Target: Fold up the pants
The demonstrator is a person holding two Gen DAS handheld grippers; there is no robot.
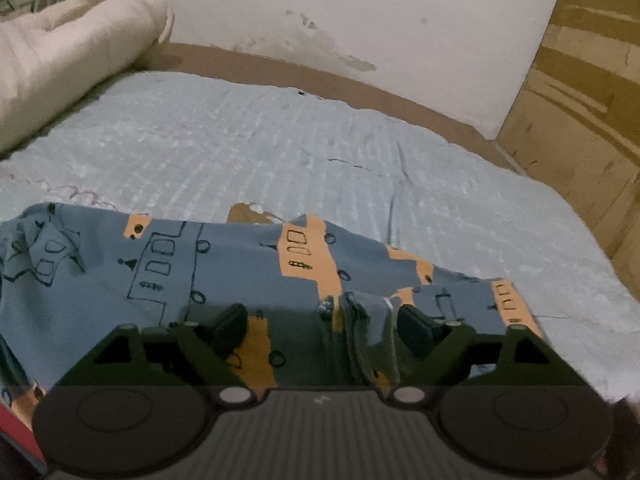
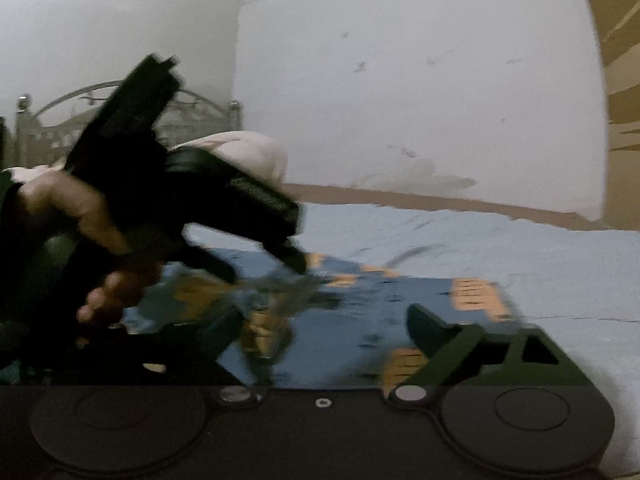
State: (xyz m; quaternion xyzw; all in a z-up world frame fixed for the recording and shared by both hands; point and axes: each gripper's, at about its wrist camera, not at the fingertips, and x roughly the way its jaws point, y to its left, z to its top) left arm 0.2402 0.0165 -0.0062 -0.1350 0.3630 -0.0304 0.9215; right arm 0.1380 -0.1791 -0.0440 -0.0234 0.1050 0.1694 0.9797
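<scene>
Blue pants (image 1: 168,280) with orange patches and dark line drawings lie on the pale blue bed cover (image 1: 280,136). My left gripper (image 1: 322,326) is open just over the pants, its fingers either side of a raised fold of cloth (image 1: 368,320). In the right wrist view the pants (image 2: 360,312) lie blurred ahead. My right gripper (image 2: 320,340) is open above them; only its right finger (image 2: 432,332) shows clearly. The left gripper (image 2: 260,256), held in a hand, shows there at the left, tips down at the cloth.
A rolled cream blanket (image 1: 60,60) lies at the far left of the bed. A white wall (image 1: 340,20) runs behind. A wooden panel (image 1: 580,100) stands at the right. A metal bed frame (image 2: 60,128) shows at the left.
</scene>
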